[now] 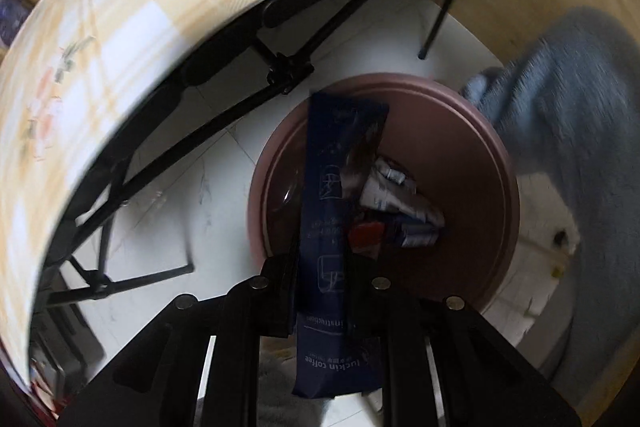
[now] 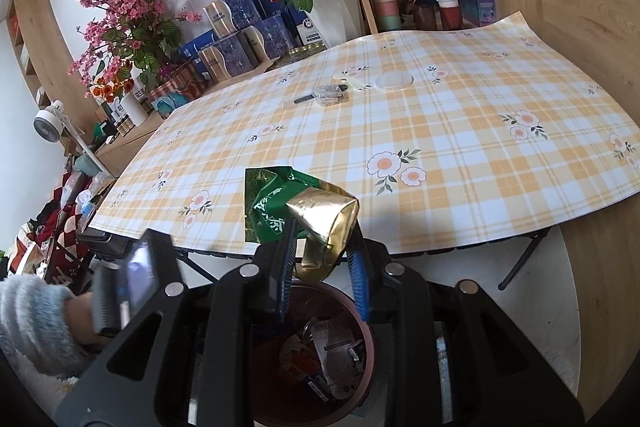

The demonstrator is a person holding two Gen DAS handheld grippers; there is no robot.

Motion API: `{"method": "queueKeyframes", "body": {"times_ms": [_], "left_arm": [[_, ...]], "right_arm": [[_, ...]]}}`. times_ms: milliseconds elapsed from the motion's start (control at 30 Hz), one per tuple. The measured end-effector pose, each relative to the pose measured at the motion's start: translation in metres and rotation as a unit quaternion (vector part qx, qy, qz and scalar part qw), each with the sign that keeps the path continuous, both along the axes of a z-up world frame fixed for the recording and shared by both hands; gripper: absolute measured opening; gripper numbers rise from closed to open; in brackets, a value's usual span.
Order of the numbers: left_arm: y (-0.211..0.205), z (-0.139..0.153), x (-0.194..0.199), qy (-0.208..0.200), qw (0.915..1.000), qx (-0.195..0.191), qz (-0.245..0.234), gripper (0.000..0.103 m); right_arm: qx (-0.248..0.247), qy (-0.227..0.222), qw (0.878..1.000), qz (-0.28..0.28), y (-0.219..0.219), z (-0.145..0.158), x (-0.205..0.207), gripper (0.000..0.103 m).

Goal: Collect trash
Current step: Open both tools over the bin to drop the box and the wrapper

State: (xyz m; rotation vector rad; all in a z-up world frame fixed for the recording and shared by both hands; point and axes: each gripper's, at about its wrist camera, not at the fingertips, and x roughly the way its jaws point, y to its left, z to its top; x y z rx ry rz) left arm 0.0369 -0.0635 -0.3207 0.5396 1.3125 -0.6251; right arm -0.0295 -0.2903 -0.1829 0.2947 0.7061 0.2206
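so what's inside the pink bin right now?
The pink bin already holds crumpled wrappers: a white printed one and a red-and-blue one. The dark blue coffee sachet in the left gripper hides the bin's left side and anything underneath.

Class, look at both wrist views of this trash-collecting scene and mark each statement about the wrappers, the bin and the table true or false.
1. The left tool grips a dark blue coffee sachet. True.
2. The right tool is empty. False: it grips a green-and-gold wrapper.
3. The bin is empty. False: wrappers already lie inside.
4. The tablecloth is checked with flowers. True.
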Motion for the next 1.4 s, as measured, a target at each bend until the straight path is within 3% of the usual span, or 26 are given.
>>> {"method": "queueKeyframes", "body": {"times_ms": [167, 233, 300, 433, 500, 667, 767, 967, 1133, 1233, 1400], "left_arm": [[-0.011, -0.013, 0.003, -0.013, 0.9999, 0.006, 0.007, 0.018], [-0.011, -0.01, 0.003, -0.016, 0.9997, -0.013, 0.016, 0.022], [-0.005, -0.003, 0.004, -0.024, 0.9985, -0.039, 0.03, 0.046], [0.009, 0.03, 0.006, -0.047, 0.9922, -0.096, 0.065, 0.061], [0.021, 0.051, 0.002, -0.068, 0.9864, -0.125, 0.082, 0.073], [0.055, 0.102, -0.016, -0.134, 0.9635, -0.194, 0.126, 0.094], [0.07, 0.124, -0.035, -0.184, 0.9495, -0.211, 0.141, 0.097], [0.095, 0.138, -0.058, -0.235, 0.9257, -0.228, 0.19, 0.097], [0.107, 0.129, -0.064, -0.247, 0.9185, -0.225, 0.211, 0.097], [0.11, 0.131, -0.065, -0.268, 0.9099, -0.229, 0.219, 0.097], [0.104, 0.131, -0.069, -0.278, 0.9127, -0.22, 0.203, 0.097]], "right_arm": [[-0.008, 0.007, 1.0, -0.003, -0.003, -0.003, -0.002, 0.028], [-0.01, 0.011, 1.0, -0.007, -0.005, -0.005, -0.004, 0.028], [-0.01, 0.016, 1.0, -0.01, -0.006, -0.008, -0.005, 0.028], [-0.005, 0.029, 1.0, -0.01, -0.004, -0.017, -0.004, 0.028], [-0.006, 0.033, 0.999, -0.005, 0.0, -0.019, -0.004, 0.028], [-0.024, 0.053, 0.998, 0.035, 0.024, -0.03, 0.002, 0.028], [-0.053, 0.075, 0.993, 0.07, 0.047, -0.042, 0.007, 0.028], [-0.117, 0.113, 0.978, 0.13, 0.091, -0.063, 0.015, 0.028], [-0.147, 0.128, 0.967, 0.162, 0.112, -0.078, 0.013, 0.028], [-0.165, 0.138, 0.962, 0.169, 0.118, -0.087, 0.012, 0.028], [-0.186, 0.14, 0.958, 0.169, 0.122, -0.091, 0.008, 0.031]]}}
